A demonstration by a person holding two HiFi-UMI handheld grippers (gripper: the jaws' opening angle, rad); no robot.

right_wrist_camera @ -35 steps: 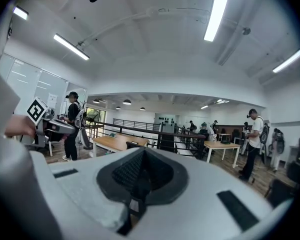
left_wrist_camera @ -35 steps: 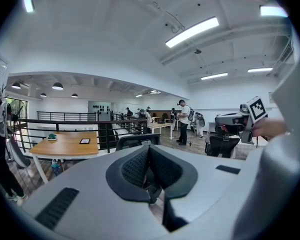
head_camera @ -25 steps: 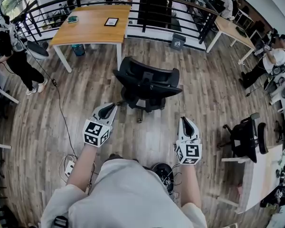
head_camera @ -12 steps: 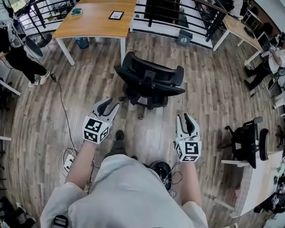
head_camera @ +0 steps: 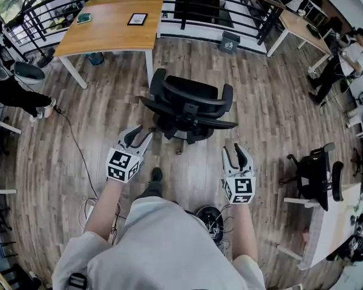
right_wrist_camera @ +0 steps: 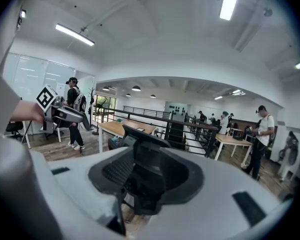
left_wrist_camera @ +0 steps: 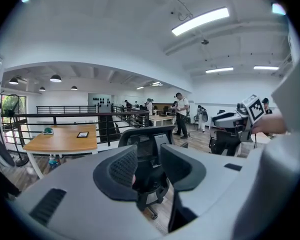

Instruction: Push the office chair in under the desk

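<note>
Desk (head_camera: 109,26) at upper left; office chair (head_camera: 187,110) at frame centre, just below the desk's near corner. It is not yet under the top, and its backrest faces the person, with the wheeled base mostly hidden beneath the seat. Left gripper (head_camera: 139,136) and right gripper (head_camera: 236,153) were both closed a second ago. Their jaws are now opening just short of the backrest, with nothing between them.

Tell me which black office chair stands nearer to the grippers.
The office chair straight ahead, in front of the wooden desk; the other chair stands off at the right edge.
</note>
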